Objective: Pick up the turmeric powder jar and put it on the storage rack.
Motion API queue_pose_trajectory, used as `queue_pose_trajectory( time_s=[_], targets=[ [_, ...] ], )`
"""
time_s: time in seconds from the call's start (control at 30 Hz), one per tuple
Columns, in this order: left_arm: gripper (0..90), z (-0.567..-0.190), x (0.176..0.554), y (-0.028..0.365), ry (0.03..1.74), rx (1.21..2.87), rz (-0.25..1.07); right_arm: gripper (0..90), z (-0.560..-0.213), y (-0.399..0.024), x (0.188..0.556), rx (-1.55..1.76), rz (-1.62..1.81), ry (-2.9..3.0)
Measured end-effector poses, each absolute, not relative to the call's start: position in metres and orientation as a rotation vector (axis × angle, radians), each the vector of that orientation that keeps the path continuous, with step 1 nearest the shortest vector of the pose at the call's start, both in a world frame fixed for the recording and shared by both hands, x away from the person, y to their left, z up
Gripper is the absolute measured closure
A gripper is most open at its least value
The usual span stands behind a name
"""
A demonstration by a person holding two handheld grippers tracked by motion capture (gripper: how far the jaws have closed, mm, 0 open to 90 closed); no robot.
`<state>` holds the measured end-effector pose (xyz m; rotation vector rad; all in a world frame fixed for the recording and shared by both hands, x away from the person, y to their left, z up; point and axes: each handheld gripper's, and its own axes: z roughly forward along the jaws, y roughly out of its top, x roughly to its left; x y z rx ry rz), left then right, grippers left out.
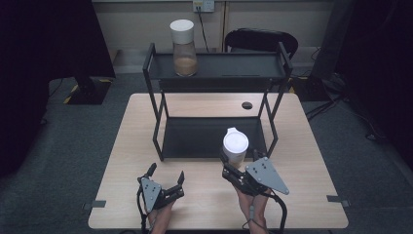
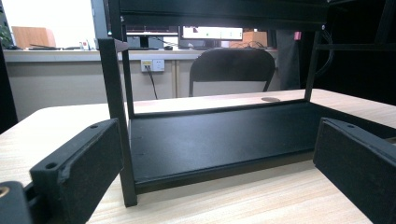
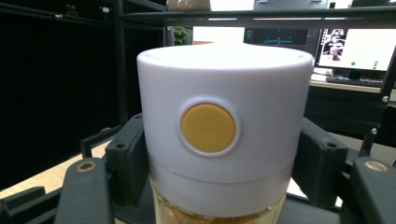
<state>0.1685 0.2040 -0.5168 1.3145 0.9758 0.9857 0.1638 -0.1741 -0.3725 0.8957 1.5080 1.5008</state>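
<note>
In the high view the right gripper [image 1: 238, 163] is clamped on a white-capped jar [image 1: 235, 145], held upright just above the table [image 1: 122, 204] at the front edge of the rack [image 1: 156, 122], near its lower shelf. A second jar [image 1: 183, 48] stands on the rack's top shelf at the left. The left gripper [image 1: 166, 176] rests over the table with its jaws spread and nothing between them. In the left gripper view the two black jaws stand wide apart, facing the bare lower shelf [image 2: 210, 140], with a chair [image 2: 232, 70] behind. In the right gripper view the jaws press on both sides of the jar's white cap [image 3: 224, 135], just above the glass, beside a round yellow button [image 3: 208, 128]. The grip sits high on the smooth cap, so I judge the jar could slip or tilt, or the cap could pull loose. It could also knock the rack's front post or the top shelf's edge on the way in. No brand, label or writing is readable.
</note>
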Motion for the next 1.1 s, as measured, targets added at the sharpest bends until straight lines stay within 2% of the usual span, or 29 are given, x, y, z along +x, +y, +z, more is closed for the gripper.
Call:
queue_pose_trajectory(
  time_s=[1.1],
  targets=[
    [1.2,-0.517,0.169,0.204,0.975,1.315,0.986,30.1,-0.329,-0.185,0.197,0.890,1.511,1.438]
  ],
)
